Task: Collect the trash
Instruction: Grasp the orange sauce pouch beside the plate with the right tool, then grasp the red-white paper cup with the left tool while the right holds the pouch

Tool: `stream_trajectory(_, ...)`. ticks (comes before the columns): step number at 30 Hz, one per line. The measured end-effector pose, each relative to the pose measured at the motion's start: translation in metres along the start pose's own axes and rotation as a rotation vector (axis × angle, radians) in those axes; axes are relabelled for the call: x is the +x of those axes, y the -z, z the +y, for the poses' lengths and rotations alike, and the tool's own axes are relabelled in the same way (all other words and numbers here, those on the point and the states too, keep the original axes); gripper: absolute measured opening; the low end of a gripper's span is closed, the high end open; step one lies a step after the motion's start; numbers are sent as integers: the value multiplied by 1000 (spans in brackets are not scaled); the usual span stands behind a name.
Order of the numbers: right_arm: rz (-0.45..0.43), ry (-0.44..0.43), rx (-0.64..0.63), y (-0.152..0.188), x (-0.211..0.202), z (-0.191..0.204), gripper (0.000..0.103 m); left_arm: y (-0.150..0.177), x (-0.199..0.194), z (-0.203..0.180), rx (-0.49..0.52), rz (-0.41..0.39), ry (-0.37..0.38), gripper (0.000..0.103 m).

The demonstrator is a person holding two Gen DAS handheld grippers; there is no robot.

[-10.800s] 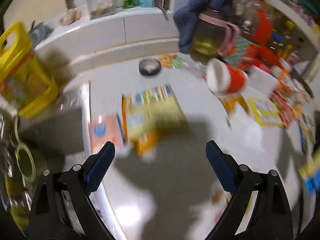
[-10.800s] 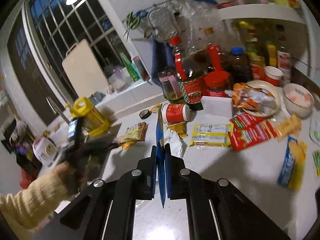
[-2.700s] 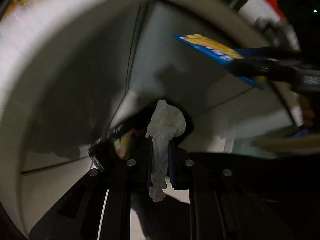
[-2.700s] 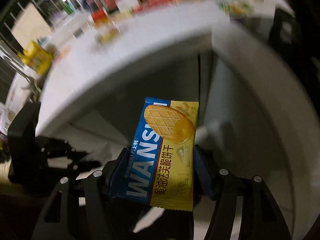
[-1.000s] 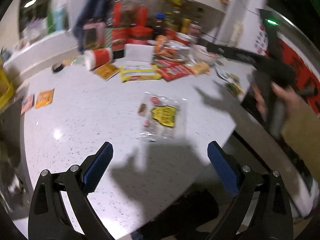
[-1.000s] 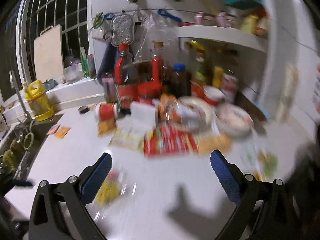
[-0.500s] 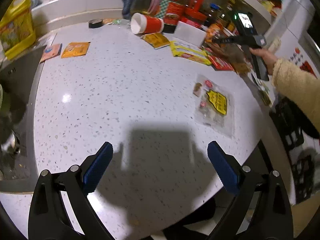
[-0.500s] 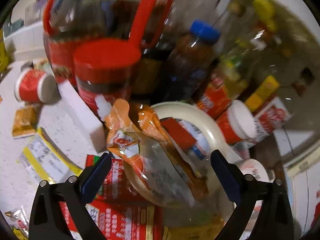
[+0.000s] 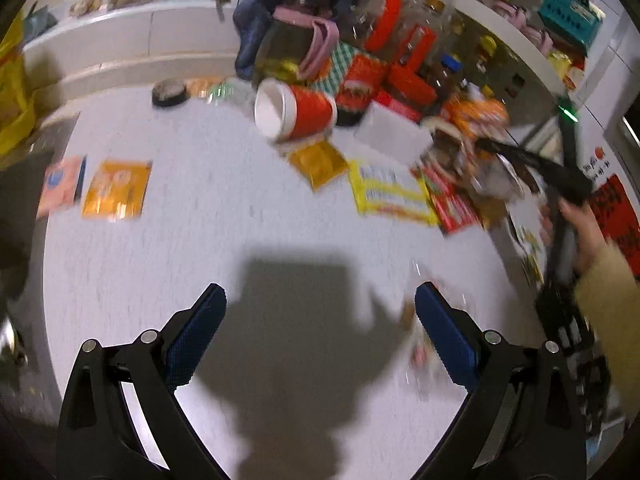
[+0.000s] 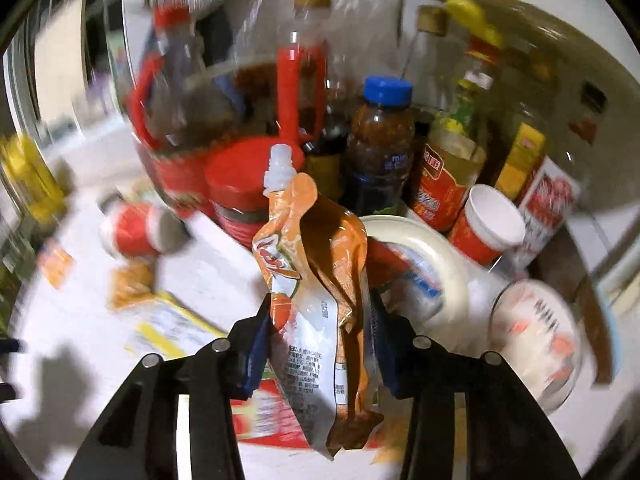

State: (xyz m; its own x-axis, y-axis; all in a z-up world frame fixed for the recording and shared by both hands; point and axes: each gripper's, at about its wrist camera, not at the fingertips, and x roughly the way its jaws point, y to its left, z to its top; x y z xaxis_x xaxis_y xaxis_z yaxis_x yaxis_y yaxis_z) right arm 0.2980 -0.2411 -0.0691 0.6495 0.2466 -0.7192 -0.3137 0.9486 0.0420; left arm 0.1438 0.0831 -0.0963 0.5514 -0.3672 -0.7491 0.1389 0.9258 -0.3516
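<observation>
Pouch [image 10: 316, 300], centre of right view: orange and white, white spout, small dark print. Cup [image 9: 296, 110], upper centre of left view: red, white inside. Packet [image 9: 390, 194]: yellow. Counter [image 9: 224, 200]: white, speckled. Bottle [image 10: 382, 140]: brown, blue cap.

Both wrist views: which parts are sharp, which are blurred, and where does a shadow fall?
Left wrist view: the left gripper is sharp, the wrappers on the counter smear, and a dark shadow lies between its open fingers. Right wrist view: the orange spout pouch in the right gripper is sharp; the bottles behind blur.
</observation>
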Motion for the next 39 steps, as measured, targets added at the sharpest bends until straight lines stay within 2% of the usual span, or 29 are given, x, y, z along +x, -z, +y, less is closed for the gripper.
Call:
stream_trajectory(4,-75,-75,110,22,-43,16,45,-47,24,6,20,-24,-21,93)
stream_trajectory(8,-106,-146,154,46,-75,36,45,-86,48,11,33,-40,-30,93)
stream_trajectory(12,-127,-196,192,66,-103,52,45,-119,86,19,5,-8,-26,93)
stream_trajectory(18,-125,-195,195,76,-120,65,46,-139,129,41,-90,54,-44,93)
stream_trajectory(21,-120,-184,196,82,-124,70,46,-143,136,47,-102,33,-66,92)
stream_trajectory(23,-113,-185,202,84,-123,70,46,-143,138,43,-61,24,-100,71)
stream_trajectory(24,-110,-184,201,86,-122,72,46,-144,140,40,-40,33,-114,52)
stream_trajectory(25,-107,-182,199,86,-121,73,46,-144,140,35,-2,35,-121,30)
stream_trajectory(26,-103,-181,194,87,-120,75,46,-143,140,30,26,50,-92,26)
stream_trajectory(28,-100,-185,190,88,-118,79,46,-140,137,21,67,38,-105,9)
stream_trajectory(30,-100,-187,185,87,-116,83,46,-136,126,16,87,-3,-106,6)
stream_trajectory(33,-105,-203,185,85,-115,88,36,-134,110,18,65,-31,-57,6)
stream_trajectory(35,-108,-217,186,84,-113,91,31,-133,101,19,74,-39,-52,6)
stream_trajectory(37,-95,-221,178,84,-109,95,7,-133,93,19,84,-45,-41,6)
stream_trajectory(39,-71,-223,180,85,-100,97,9,-131,86,20,92,-51,-31,5)
